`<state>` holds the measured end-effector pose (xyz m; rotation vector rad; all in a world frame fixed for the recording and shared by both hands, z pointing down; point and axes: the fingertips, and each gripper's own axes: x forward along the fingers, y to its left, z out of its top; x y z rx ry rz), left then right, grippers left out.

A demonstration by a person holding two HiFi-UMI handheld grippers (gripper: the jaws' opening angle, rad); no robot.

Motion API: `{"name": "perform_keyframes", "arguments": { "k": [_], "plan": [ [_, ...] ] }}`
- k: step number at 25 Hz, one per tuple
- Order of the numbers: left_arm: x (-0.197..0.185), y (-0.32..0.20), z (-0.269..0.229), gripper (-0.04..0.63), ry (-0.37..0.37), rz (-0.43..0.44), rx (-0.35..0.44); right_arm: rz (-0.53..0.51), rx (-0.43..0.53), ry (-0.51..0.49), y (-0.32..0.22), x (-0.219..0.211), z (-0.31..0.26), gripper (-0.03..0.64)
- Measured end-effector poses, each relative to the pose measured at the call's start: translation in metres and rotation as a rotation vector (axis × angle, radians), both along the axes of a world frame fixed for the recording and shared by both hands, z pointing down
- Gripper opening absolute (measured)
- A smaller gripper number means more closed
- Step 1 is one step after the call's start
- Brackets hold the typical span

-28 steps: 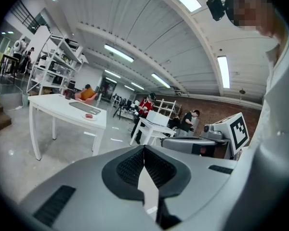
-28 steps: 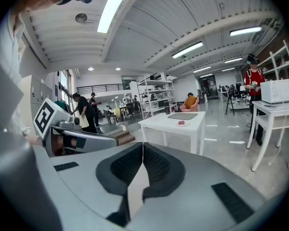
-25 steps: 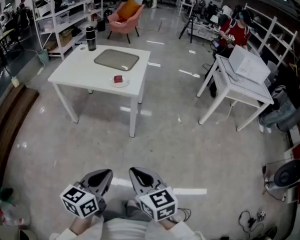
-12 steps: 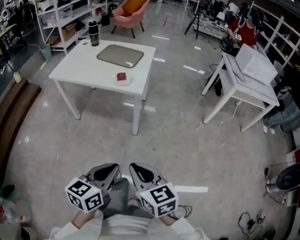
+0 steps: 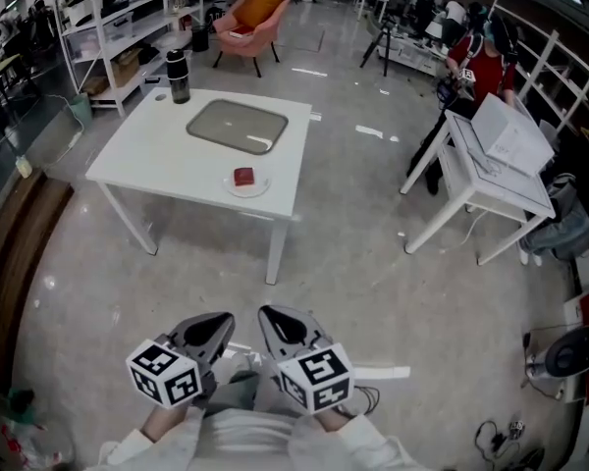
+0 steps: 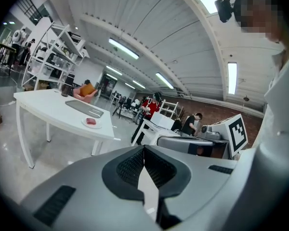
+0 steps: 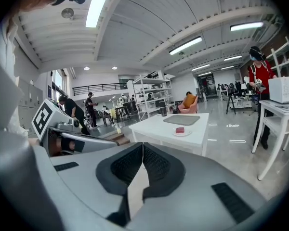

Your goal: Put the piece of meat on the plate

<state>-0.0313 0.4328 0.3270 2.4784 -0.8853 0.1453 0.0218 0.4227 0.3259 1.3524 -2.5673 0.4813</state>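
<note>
1. Table (image 5: 157, 160): white, four-legged. It is the landmark for every entry below.
2. Bottle (image 5: 178, 76): dark, upright at the table's far left corner.
3. Left gripper (image 5: 208, 330): off the table and well short of its near edge, held close to the person's body. The jaws are pressed together with nothing between them.
4. Mat (image 5: 238, 127): grey and flat, on the far half of the table.
5. Meat (image 5: 244, 177): probably light, soft and a little slippery, so it is likely to yield under pressure. A gentle pinch across its two opposite sides, taken from above, looks the best hold. It appears as a small, dark red, blocky piece with no finer detail visible at this range. It lies near the table's near right corner.
6. Plate (image 5: 258, 188): small, pale and round, directly under the meat. The meat already rests on it, so the task's end state appears met.
7. Right gripper (image 5: 283, 328): off the table and just beside the left gripper, equally far from the near edge. The jaws are closed tip to tip and carry nothing.
</note>
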Motion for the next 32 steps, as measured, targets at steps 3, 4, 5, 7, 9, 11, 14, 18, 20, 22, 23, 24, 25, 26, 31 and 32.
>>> {"name": "perform_keyframes", "arguments": {
  "k": [3,4,5,7,9,11,14,18,20,22,23,24,25,26,31,32],
  "plan": [
    [-0.009,-0.037,-0.004,0.008,-0.004,0.033,0.011,0.022,0.008,-0.001,-0.036,-0.009,-0.004,0.015],
    [-0.011,-0.048,-0.004,0.008,-0.008,0.043,0.015,0.03,0.01,0.0,-0.047,-0.012,-0.005,0.015],
    [-0.014,-0.059,-0.004,0.008,-0.01,0.052,0.017,0.037,0.01,0.001,-0.057,-0.015,-0.004,0.015],
    [-0.018,-0.078,-0.003,0.008,-0.014,0.064,0.017,0.047,0.006,0.003,-0.075,-0.02,-0.002,0.015],
    [-0.022,-0.095,0.001,0.008,-0.019,0.074,0.012,0.055,-0.007,0.01,-0.092,-0.024,0.004,0.015],
    [-0.027,-0.11,0.005,0.008,-0.018,0.079,-0.002,0.066,-0.018,0.017,-0.107,-0.025,0.008,0.015],
    [-0.032,-0.13,0.01,0.008,-0.012,0.082,-0.018,0.082,-0.022,0.019,-0.125,-0.026,0.009,0.015],
    [-0.035,-0.15,0.016,0.008,-0.007,0.082,-0.034,0.091,-0.044,0.021,-0.143,-0.027,0.017,0.015],
    [-0.038,-0.158,0.02,0.008,-0.006,0.08,-0.044,0.09,-0.056,0.02,-0.151,-0.03,0.021,0.015],
    [-0.041,-0.168,0.024,0.008,-0.007,0.077,-0.054,0.089,-0.066,0.019,-0.158,-0.033,0.024,0.015],
    [-0.043,-0.172,0.025,0.008,-0.008,0.075,-0.058,0.088,-0.07,0.019,-0.163,-0.034,0.026,0.015],
    [-0.044,-0.177,0.027,0.009,-0.009,0.073,-0.061,0.087,-0.073,0.019,-0.167,-0.035,0.027,0.015],
    [-0.045,-0.182,0.028,0.008,-0.01,0.071,-0.064,0.086,-0.075,0.019,-0.173,-0.035,0.028,0.015],
    [-0.045,-0.188,0.029,0.009,-0.011,0.069,-0.066,0.085,-0.076,0.019,-0.179,-0.035,0.029,0.015],
    [-0.041,-0.222,0.036,0.009,-0.025,0.062,-0.078,0.075,-0.074,0.024,-0.214,-0.03,0.032,0.015],
    [-0.039,-0.228,0.037,0.008,-0.027,0.061,-0.081,0.074,-0.076,0.024,-0.222,-0.027,0.032,0.015]
  ]
}}
